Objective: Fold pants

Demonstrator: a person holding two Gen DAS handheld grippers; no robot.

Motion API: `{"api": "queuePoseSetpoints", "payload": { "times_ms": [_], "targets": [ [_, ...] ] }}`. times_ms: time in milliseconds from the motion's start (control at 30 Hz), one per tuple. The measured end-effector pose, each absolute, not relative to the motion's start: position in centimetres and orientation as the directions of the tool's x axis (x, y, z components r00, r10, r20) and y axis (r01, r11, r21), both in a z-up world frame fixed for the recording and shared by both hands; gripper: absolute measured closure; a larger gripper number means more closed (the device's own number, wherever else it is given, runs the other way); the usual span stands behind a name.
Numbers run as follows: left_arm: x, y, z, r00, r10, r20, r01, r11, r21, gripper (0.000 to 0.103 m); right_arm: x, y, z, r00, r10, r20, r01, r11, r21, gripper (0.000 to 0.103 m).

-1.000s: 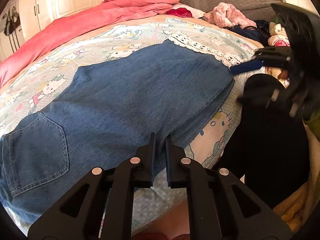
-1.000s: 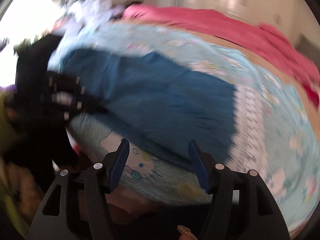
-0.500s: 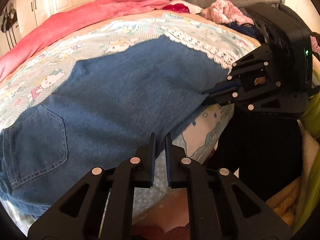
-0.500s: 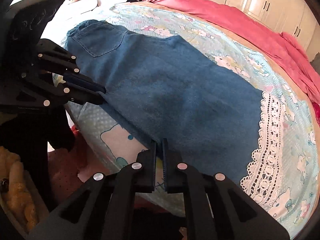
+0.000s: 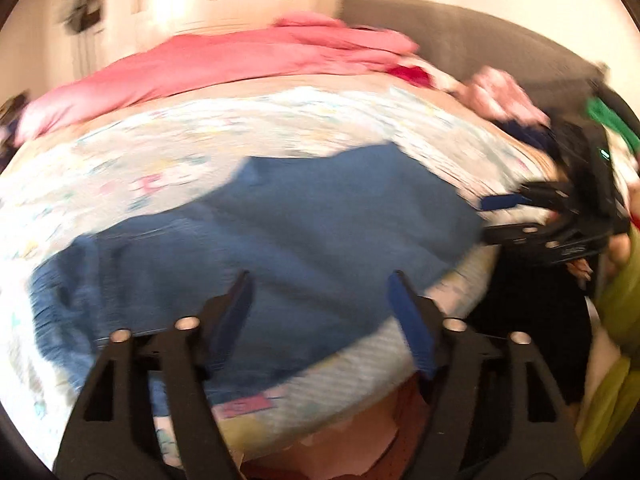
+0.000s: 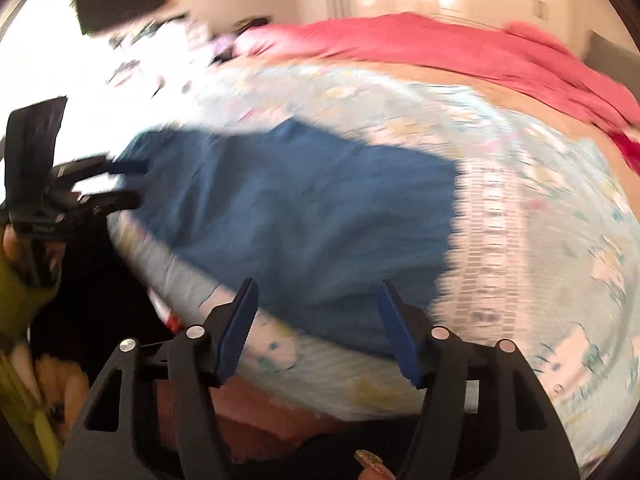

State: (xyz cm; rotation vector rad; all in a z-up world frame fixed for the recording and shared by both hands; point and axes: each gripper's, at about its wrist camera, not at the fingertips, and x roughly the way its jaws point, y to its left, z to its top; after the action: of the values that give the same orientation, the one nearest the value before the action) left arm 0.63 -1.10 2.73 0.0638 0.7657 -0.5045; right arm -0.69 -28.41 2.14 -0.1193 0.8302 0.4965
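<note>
Left wrist view: left gripper point(image 5: 320, 280) is sitting lower centre of the frame, jaws standing wide apart after just opening, nothing between the pads point(image 5: 412, 336), hovering over the near edge of the pants point(image 5: 280, 248). Blue denim pants are lying flat across the middle of the frame on the patterned bedspread point(image 5: 200, 160), blurred. Right gripper point(image 5: 486, 216) is showing at the right edge, blue finger tips apart near the pants' right end; can't tell if touching. Pink quilt point(image 5: 240, 64) is running along the upper part, grey headboard point(image 5: 460, 36) upper right.

Right wrist view: right gripper point(image 6: 316, 292) is sitting lower centre, jaws also apart after just opening, holding nothing, pants point(image 6: 300, 208) filling the centre beyond them. Lace trim point(image 6: 492, 220) of the bedspread is lying right of the pants' end. Left gripper point(image 6: 138, 182) is showing at the left edge by the pants' far end, fingers spread. Whole frame is motion-blurred
</note>
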Motion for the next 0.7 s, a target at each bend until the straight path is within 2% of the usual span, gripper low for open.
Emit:
{"api": "queuePoseSetpoints", "payload": {
  "times_ms": [67,100,133,200,267,367,433,533,700],
  "targets": [
    [1.5,0.5,2.4,0.628,-0.359,-0.69,0.37,0.918,-0.14,0.026,0.3,-29.6,2.3,0.585,0.349,-0.732,-0.402,0.909,0.112,0.039],
    [2.0,1.5,2.1,0.639,-0.325,-0.697,0.306,0.939,-0.157,0.017,0.7,-29.9,2.2,0.588,0.334,-0.737,-0.382,0.917,0.111,0.039],
    [2.3,2.2,1.8,0.641,-0.317,-0.699,0.271,0.946,-0.18,0.013,1.3,-30.1,2.1,0.586,0.315,-0.747,-0.36,0.926,0.108,0.039],
    [2.9,3.5,1.2,0.631,-0.32,-0.706,0.213,0.947,-0.239,0.011,2.1,-30.4,1.8,0.585,0.286,-0.759,-0.335,0.938,0.095,0.034],
    [3.4,4.6,0.5,0.628,-0.258,-0.734,0.133,0.965,-0.225,0.01,2.9,-30.4,1.3,0.565,0.264,-0.782,-0.315,0.945,0.091,0.03],
    [3.6,6.2,-0.2,0.627,-0.198,-0.753,0.047,0.975,-0.217,0.01,3.7,-30.6,-0.1,0.534,0.182,-0.826,-0.273,0.961,0.035,0.03],
    [3.7,7.5,-0.4,0.619,-0.221,-0.754,0.03,0.965,-0.259,0.01,3.7,-31.2,-0.9,0.518,0.133,-0.845,-0.254,0.967,-0.003,0.03],
    [3.8,8.3,-0.6,0.61,-0.25,-0.752,0.027,0.955,-0.295,0.01,3.3,-31.7,-1.4,0.509,0.148,-0.848,-0.255,0.967,0.016,0.03],
    [3.9,7.5,-0.3,0.609,-0.23,-0.759,0.028,0.963,-0.269,0.01,3.1,-31.2,-1.6,0.51,0.123,-0.851,-0.268,0.963,-0.021,0.028]
  ]
}}
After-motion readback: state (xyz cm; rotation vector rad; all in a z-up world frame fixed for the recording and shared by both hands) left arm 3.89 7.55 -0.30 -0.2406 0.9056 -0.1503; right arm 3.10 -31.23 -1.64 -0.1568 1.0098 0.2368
